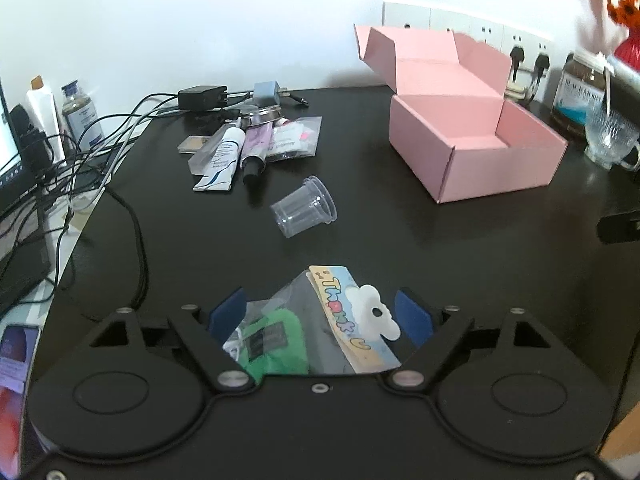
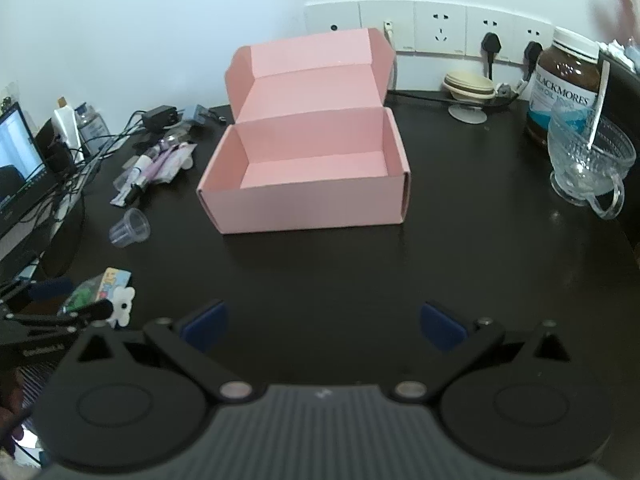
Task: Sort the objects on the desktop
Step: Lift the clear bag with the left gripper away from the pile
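My left gripper (image 1: 322,318) stands wide around the clear gift bag (image 1: 316,332) on the desk (image 1: 400,248), pads not pressing, right gripper (image 2: 324,326) wide and empty, so closing on slippery film risks it sliding out before the pink box (image 1: 476,160).

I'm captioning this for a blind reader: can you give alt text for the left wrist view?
The open left gripper straddles a clear bag holding a green item, with neither pad pressing it. Beyond, on the black desk, lie a tipped clear cup and an open, empty pink box.
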A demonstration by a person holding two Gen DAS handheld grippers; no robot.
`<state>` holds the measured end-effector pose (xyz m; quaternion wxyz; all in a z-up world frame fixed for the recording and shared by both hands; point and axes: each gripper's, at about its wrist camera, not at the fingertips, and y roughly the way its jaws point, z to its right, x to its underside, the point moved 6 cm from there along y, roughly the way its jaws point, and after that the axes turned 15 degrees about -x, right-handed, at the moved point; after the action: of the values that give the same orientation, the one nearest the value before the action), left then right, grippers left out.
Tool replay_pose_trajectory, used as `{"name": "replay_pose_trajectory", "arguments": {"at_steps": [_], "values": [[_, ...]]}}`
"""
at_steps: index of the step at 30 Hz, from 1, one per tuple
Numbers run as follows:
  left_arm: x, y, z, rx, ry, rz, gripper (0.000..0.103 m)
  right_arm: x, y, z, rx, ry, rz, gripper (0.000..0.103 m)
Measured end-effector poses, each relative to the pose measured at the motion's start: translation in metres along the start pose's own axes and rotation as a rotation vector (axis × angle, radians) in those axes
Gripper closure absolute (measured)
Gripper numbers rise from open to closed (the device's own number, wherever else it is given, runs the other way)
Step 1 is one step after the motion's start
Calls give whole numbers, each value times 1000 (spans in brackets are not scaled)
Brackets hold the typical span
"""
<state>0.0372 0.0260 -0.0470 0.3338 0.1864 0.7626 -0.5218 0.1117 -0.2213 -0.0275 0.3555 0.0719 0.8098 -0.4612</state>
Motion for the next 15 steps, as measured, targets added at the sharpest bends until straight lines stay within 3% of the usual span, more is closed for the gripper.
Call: {"name": "replay_pose_trajectory", "arguments": {"at_steps": [4, 15], "values": [[0, 7, -3, -50, -15, -29, 20, 1, -1, 5, 2, 11, -3, 1], [13, 6, -16, -85, -57, -67, 25, -3, 2, 6, -5, -7, -10, 1]]}}
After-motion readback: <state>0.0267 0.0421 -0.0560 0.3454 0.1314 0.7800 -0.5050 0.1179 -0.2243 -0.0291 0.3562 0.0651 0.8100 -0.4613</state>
